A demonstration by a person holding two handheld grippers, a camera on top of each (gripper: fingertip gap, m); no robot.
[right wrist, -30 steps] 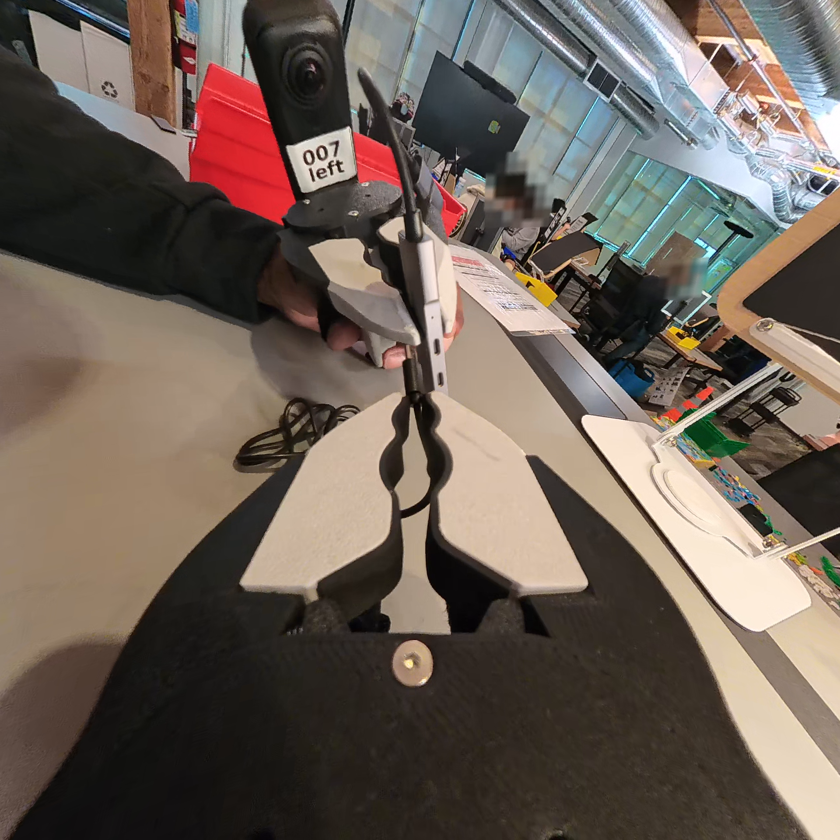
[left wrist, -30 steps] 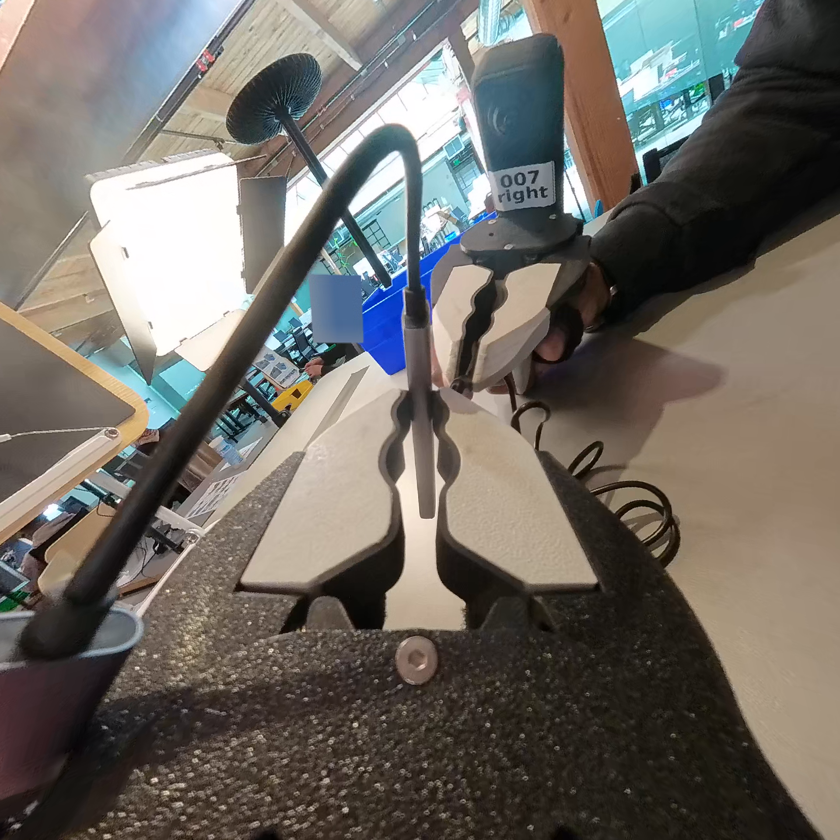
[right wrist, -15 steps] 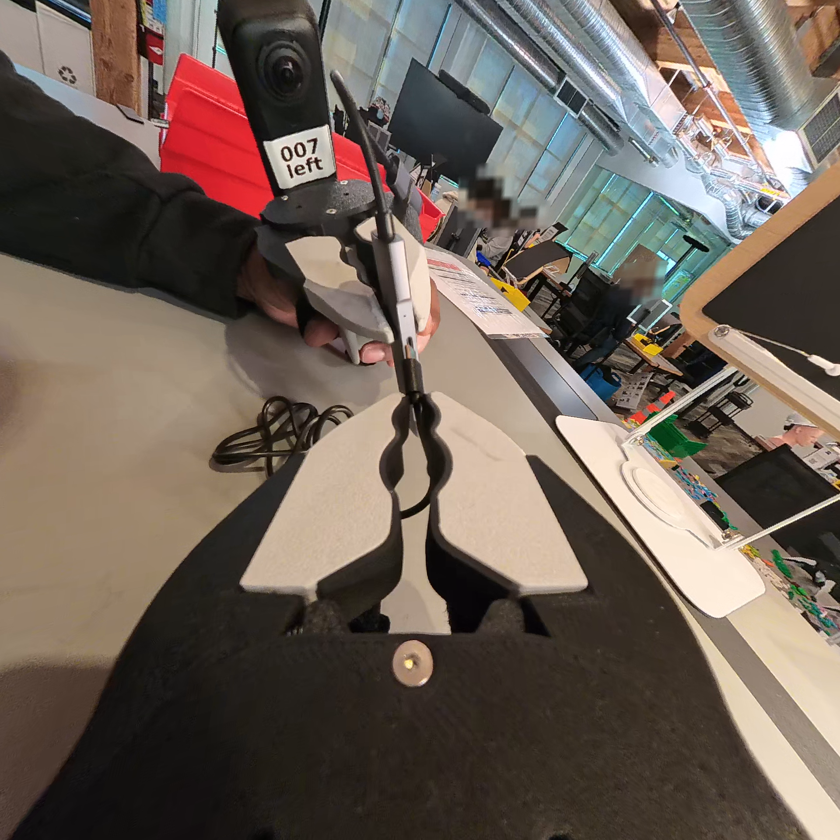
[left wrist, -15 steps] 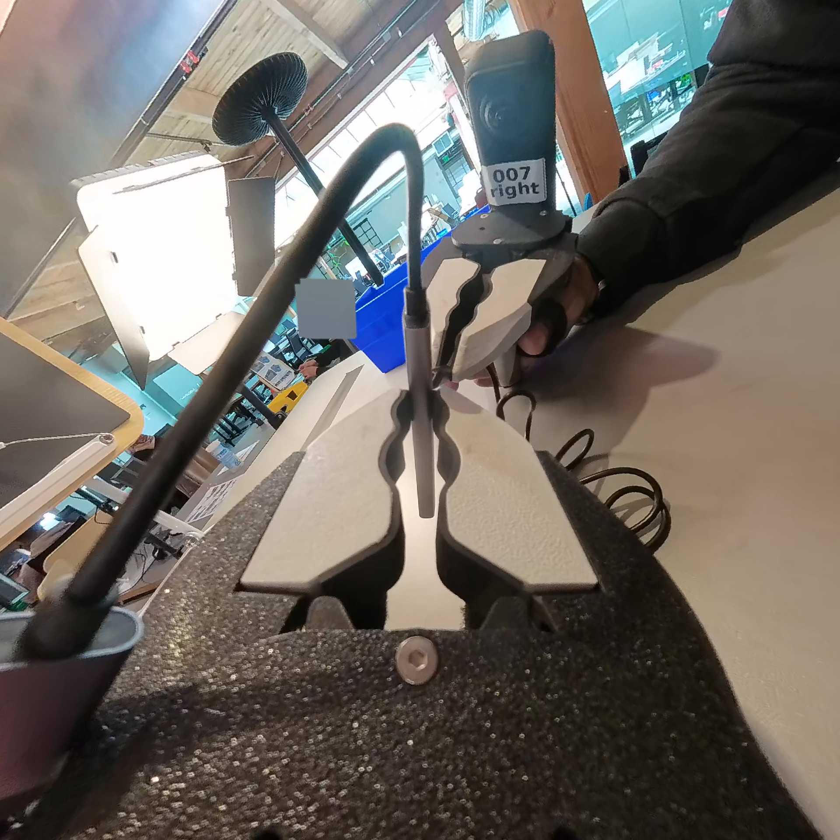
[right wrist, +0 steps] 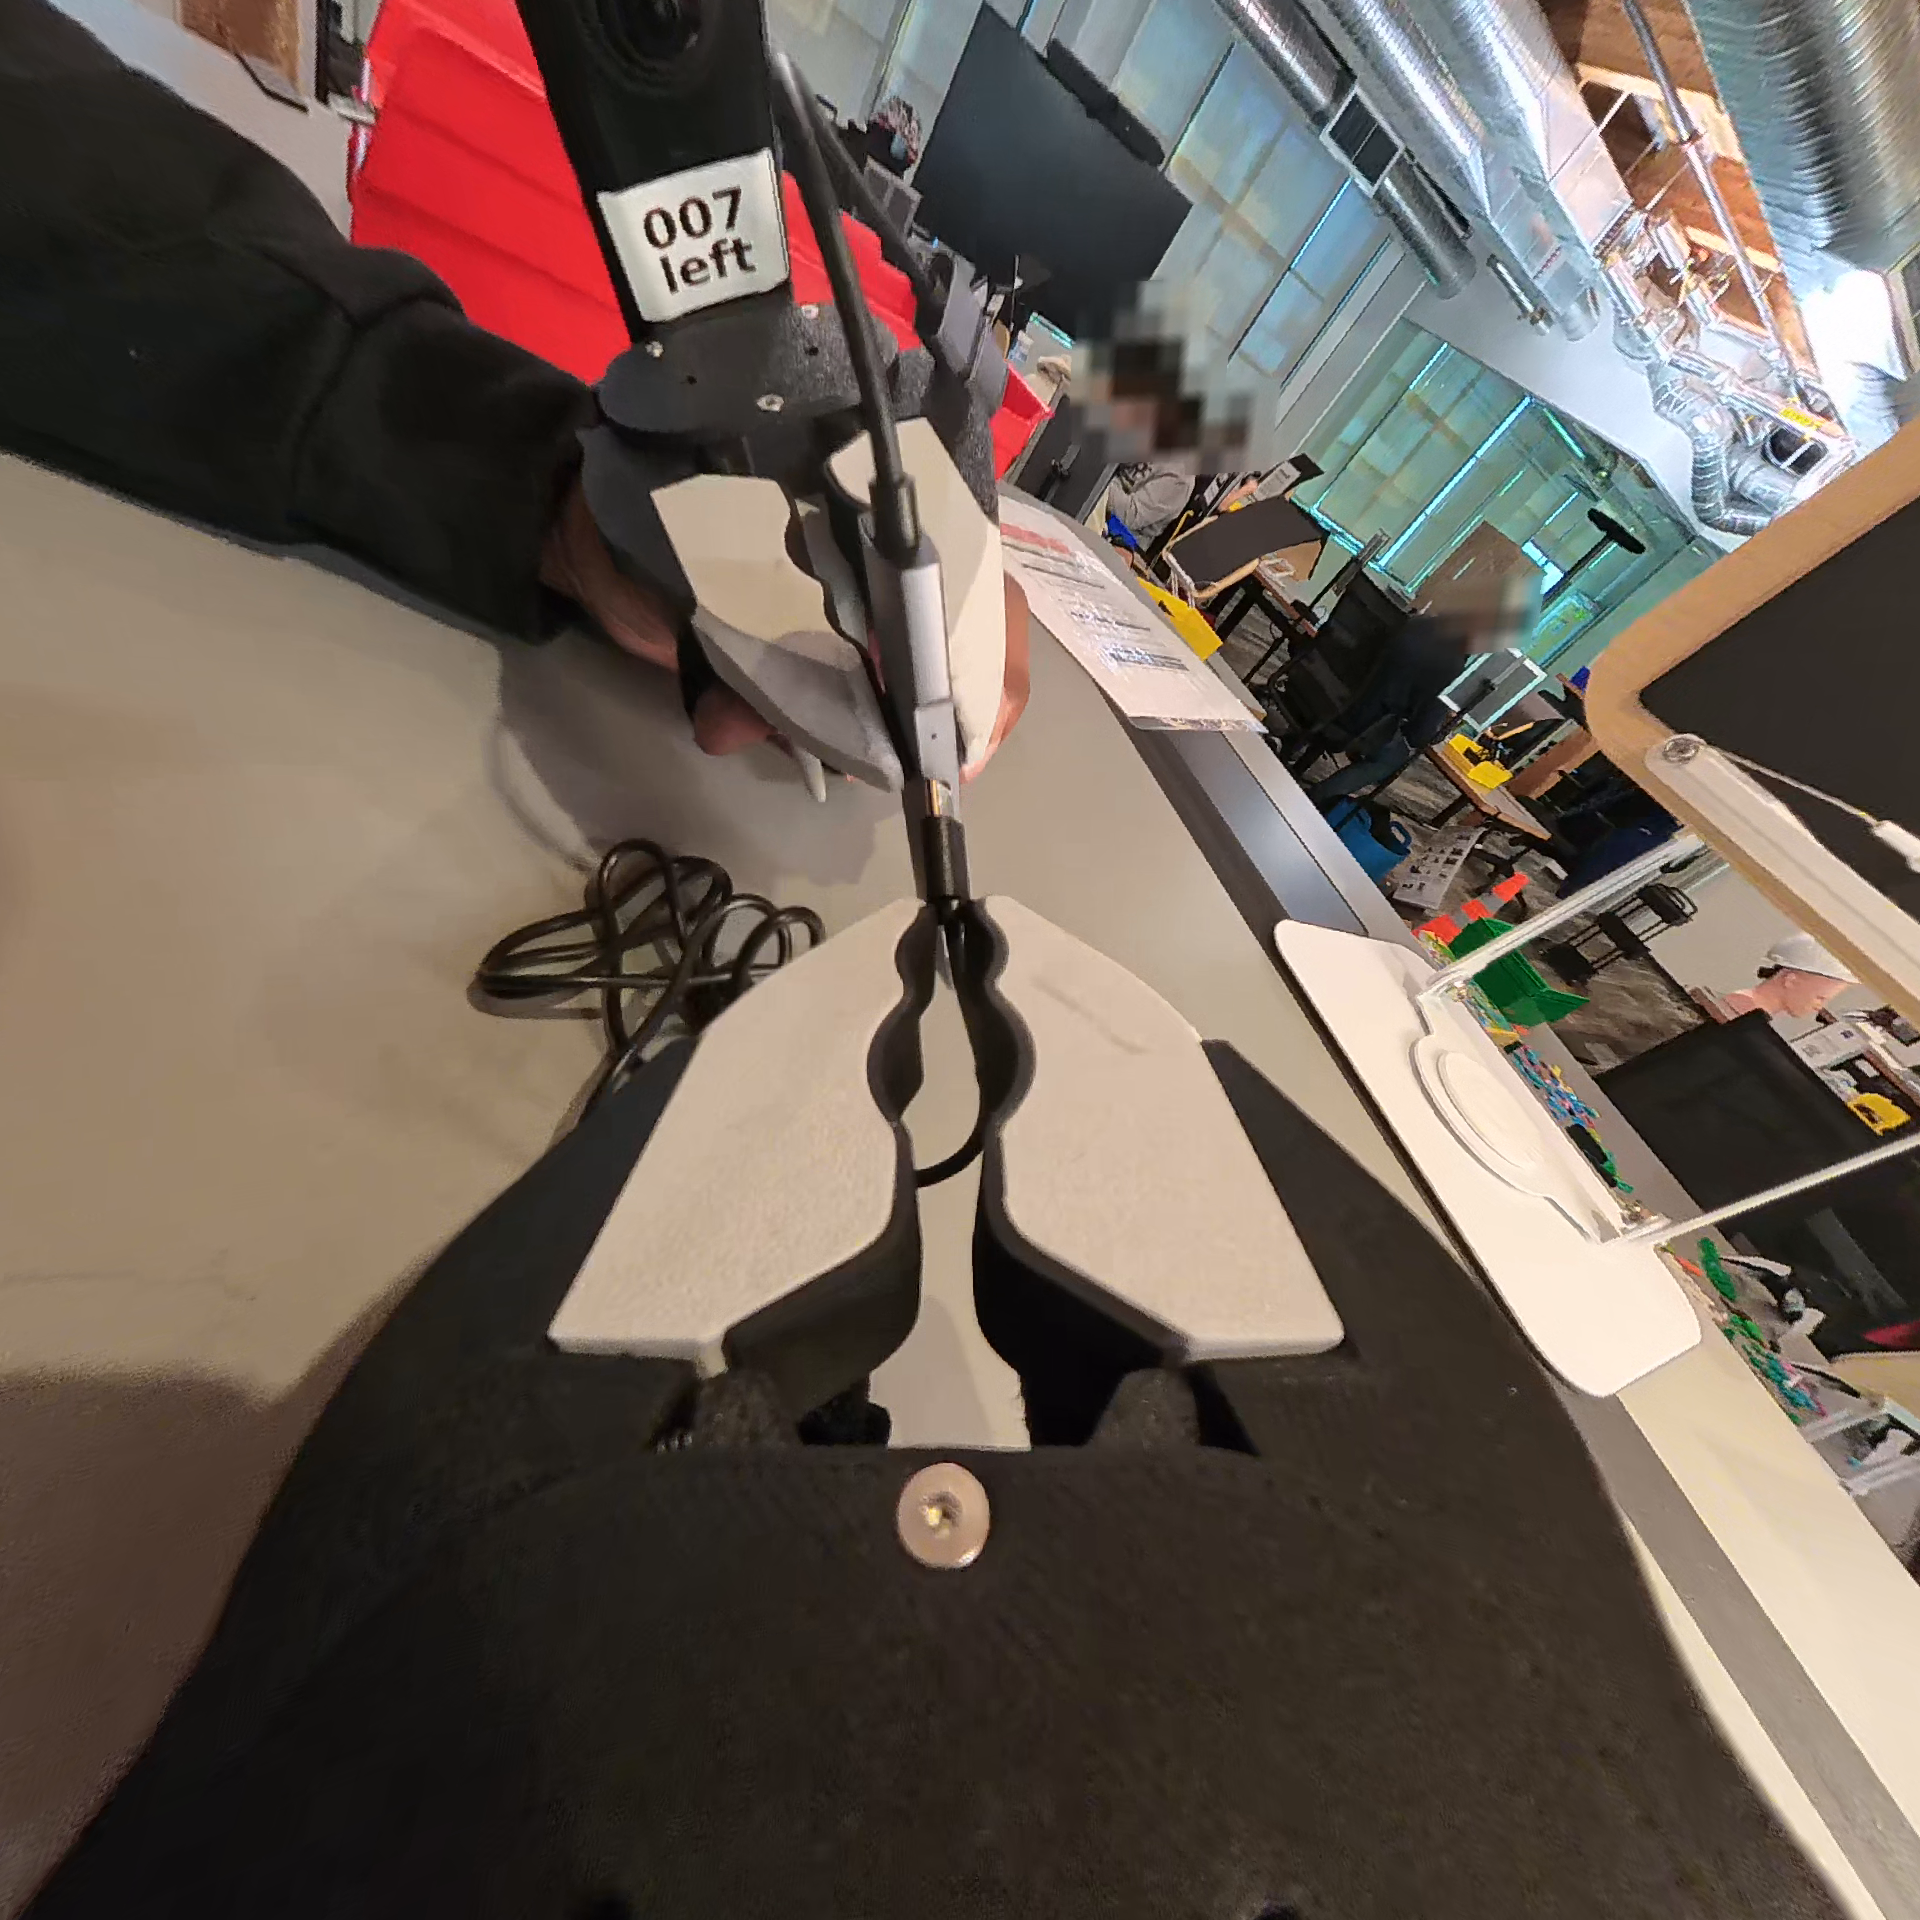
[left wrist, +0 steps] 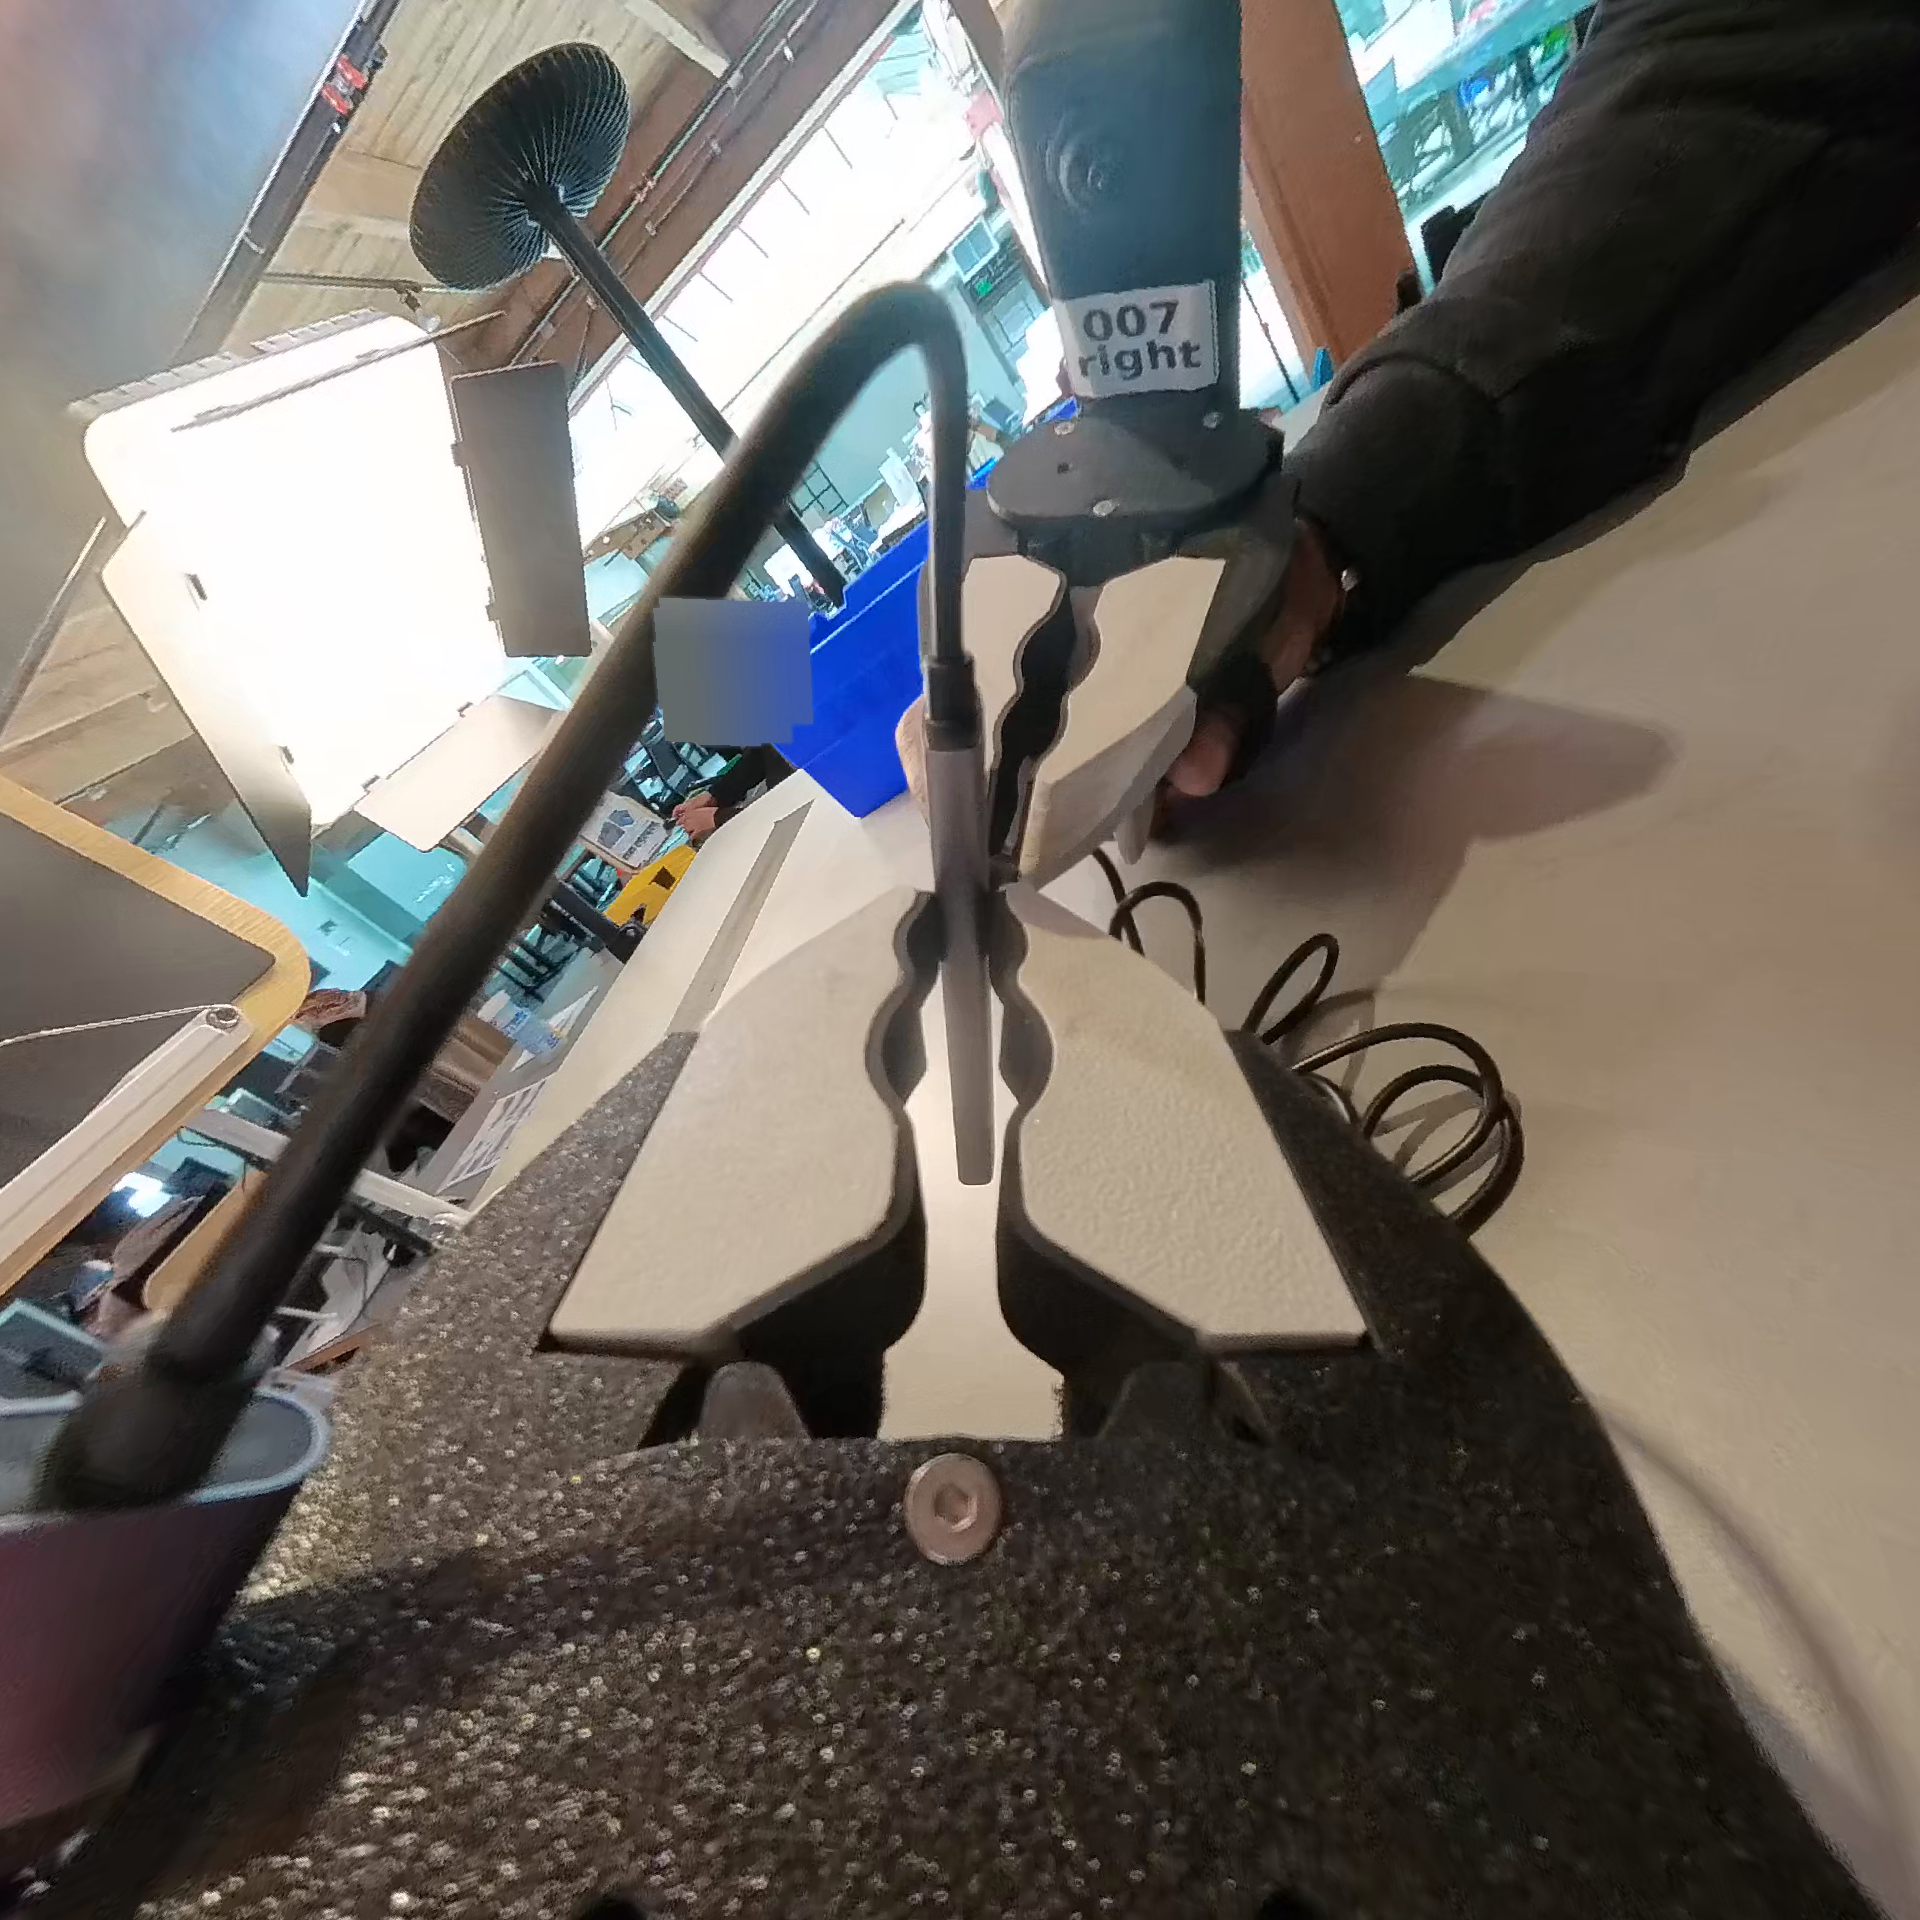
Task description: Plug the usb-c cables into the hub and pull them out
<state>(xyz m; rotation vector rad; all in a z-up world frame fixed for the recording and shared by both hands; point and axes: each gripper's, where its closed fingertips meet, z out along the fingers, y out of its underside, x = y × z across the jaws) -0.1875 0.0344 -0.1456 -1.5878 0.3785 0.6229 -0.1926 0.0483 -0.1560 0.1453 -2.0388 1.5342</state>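
The left tongs (left wrist: 961, 925) are clenched on the grey hub (left wrist: 961, 935), held upright above the bench (left wrist: 1662, 1039). Only the right wrist view shows the right tongs (right wrist: 951, 914) gripping the black usb-c cable (right wrist: 945, 852), whose plug points up just below the hub's lower end, its coil (right wrist: 644, 935) lying beside.

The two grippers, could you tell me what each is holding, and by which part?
The left gripper clamps the grey hub by its flat sides. The right gripper pinches the black usb-c cable just behind its plug.
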